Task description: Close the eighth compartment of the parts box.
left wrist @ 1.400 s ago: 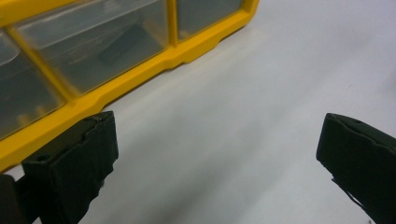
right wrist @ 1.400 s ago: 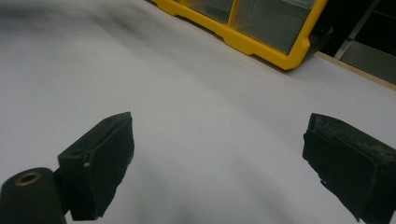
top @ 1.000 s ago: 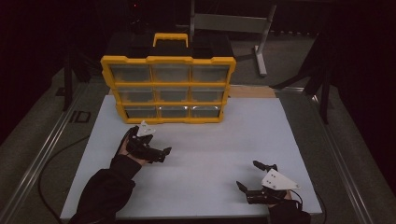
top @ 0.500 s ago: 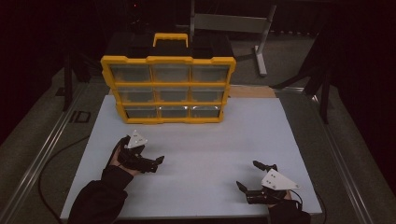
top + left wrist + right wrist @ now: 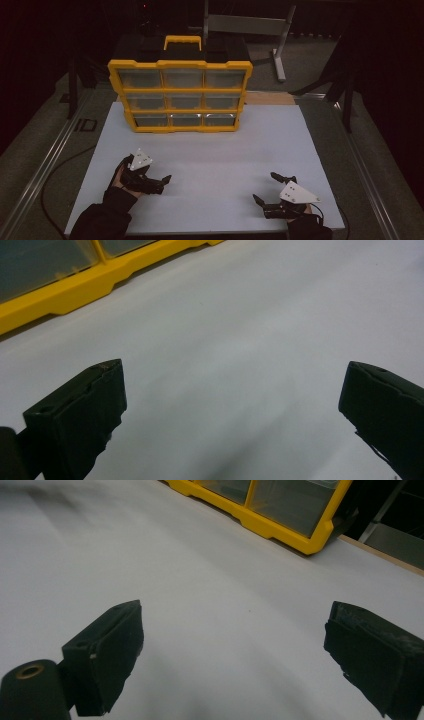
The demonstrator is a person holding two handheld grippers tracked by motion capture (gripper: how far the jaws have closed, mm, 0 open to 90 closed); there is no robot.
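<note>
A yellow organizer [image 5: 180, 95] with clear drawers stands upright at the far side of the white board [image 5: 215, 150]. Its yellow base [image 5: 75, 287] runs across the top left of the left gripper view, and its corner [image 5: 295, 530] lies ahead in the right gripper view. My left gripper [image 5: 164, 183] rests low over the board at the near left, open, with nothing between its jaws [image 5: 230, 405]. My right gripper [image 5: 265, 186] sits at the near right by the front edge, also open and empty [image 5: 235, 650].
A metal rail [image 5: 45, 170] runs along the left of the board, with a cable beside it. A grey metal stand [image 5: 277, 45] rises behind the organizer. A wooden strip [image 5: 270, 97] borders the board's far right edge.
My left gripper has drawn back from near the organizer toward the front edge of the board, still open. The right gripper has stayed put.
</note>
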